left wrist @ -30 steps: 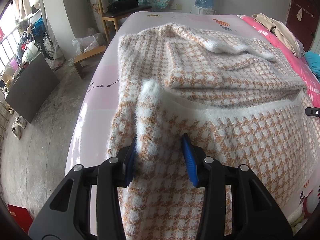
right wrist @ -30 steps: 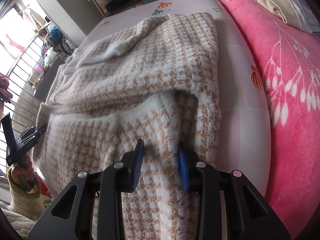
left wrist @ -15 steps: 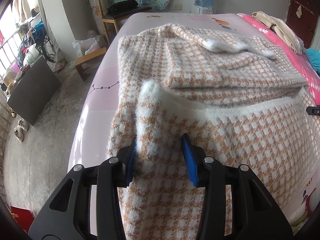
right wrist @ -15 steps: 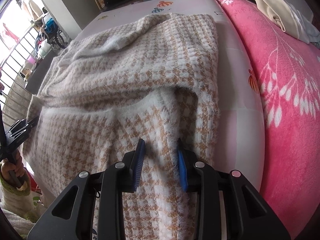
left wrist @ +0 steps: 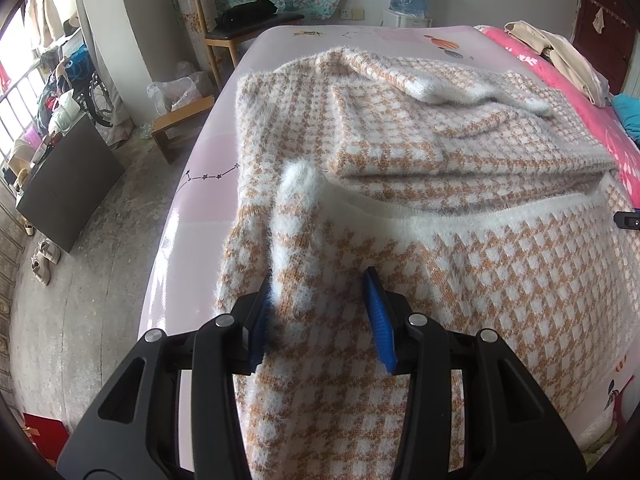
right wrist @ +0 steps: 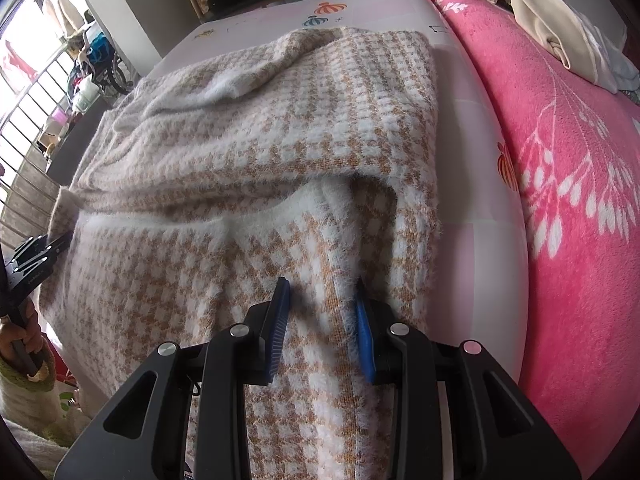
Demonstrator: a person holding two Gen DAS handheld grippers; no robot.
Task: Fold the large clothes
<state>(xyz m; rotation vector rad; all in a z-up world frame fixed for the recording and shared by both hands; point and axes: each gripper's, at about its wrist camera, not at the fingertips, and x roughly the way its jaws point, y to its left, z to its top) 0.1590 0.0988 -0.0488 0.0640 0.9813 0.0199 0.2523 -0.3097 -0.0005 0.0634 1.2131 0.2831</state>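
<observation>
Barely moved since a second ago: both hands hold place, with the right view shifted only slightly. Clamped on the near hem of the fuzzy houndstooth sweater (left wrist: 460, 280), left gripper (left wrist: 320, 312) pinching a bunched fold at the left corner, right gripper (right wrist: 322, 312) pinching the fabric near the right edge. Spread across the bed (left wrist: 208, 208), sleeves already laid over the body, hem end draped off the near side. Probably the lengthwise fold in hand; next, lifting both corners together and carrying them toward the collar, keeping the hem level and taut.
</observation>
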